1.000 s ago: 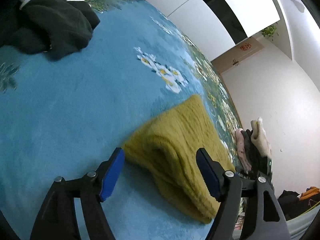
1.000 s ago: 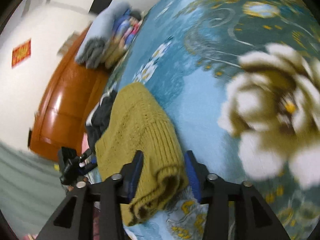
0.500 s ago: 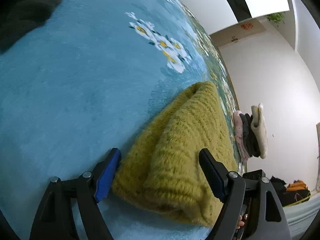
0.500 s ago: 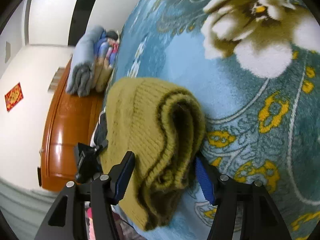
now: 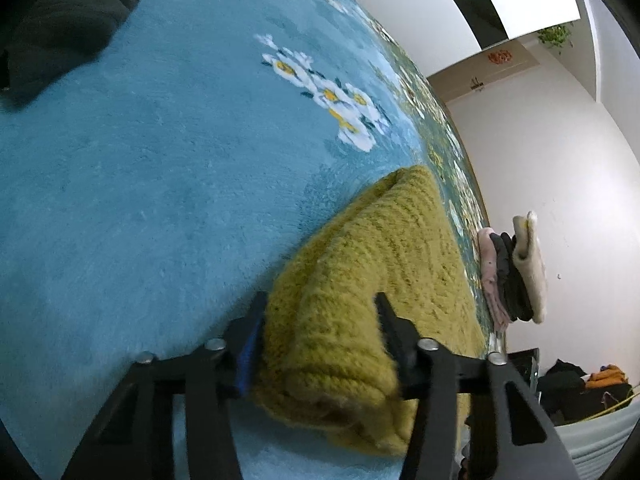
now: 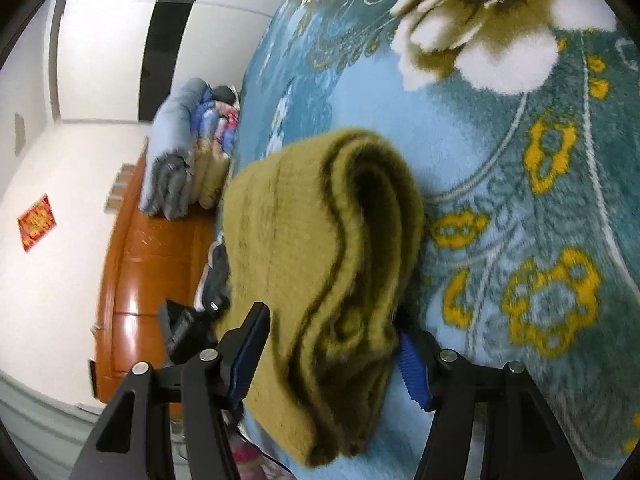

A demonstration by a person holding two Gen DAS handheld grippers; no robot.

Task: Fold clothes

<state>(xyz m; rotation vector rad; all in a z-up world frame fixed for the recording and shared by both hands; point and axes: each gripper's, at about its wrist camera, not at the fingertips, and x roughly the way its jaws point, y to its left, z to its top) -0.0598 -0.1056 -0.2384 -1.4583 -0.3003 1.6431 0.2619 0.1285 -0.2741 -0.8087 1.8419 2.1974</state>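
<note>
A folded mustard-yellow knit sweater lies on the blue flowered blanket near the bed's edge. My left gripper is shut on one thick end of it, the knit bunched between the pads. In the right wrist view the sweater's other end shows its stacked folded layers. My right gripper straddles that end with the jaws wide, one blue pad on each side of the bundle, not squeezing it.
A dark garment lies at the far left of the blanket. A stack of folded clothes sits past the sweater. Folded quilts rest by the wooden headboard. The bed's edge is just below both grippers.
My left gripper moved onto the sweater's end and closed on it. My right gripper opened from a grip on the other end and now straddles it.
</note>
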